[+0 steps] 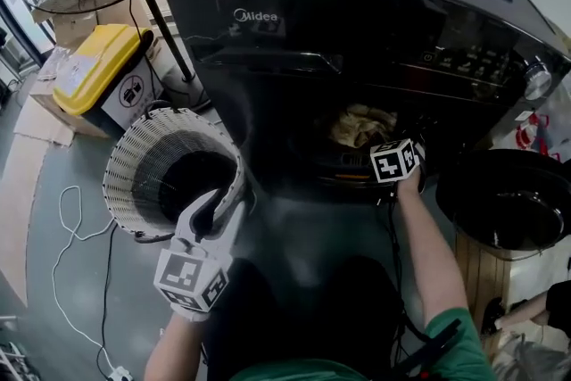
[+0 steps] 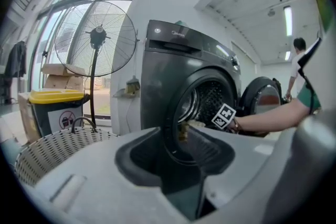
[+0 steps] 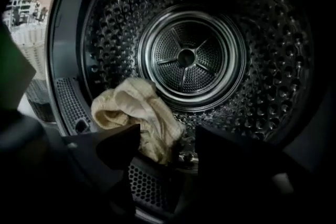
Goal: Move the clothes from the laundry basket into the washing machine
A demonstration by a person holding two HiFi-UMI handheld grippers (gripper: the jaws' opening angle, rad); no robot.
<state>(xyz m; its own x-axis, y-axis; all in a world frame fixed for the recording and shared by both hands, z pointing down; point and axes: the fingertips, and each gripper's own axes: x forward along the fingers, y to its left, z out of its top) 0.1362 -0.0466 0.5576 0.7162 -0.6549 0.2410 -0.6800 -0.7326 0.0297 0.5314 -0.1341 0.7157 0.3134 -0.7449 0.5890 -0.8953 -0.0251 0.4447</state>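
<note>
Right tongs (image 3: 167,140) stand apart at the mouth of the dark grey front-loading washing machine (image 1: 294,49), not gripping the crumpled cream cloth (image 3: 134,113) lying just inside it. Left tongs (image 1: 214,202), apart and empty, hover by the tipped white woven laundry basket (image 1: 134,147), probably ready for another garment.

The round white woven laundry basket (image 1: 143,147) sits at eight o'clock from the dark metal washing machine (image 1: 357,22). A cream cloth (image 1: 361,125) lies inside it.
</note>
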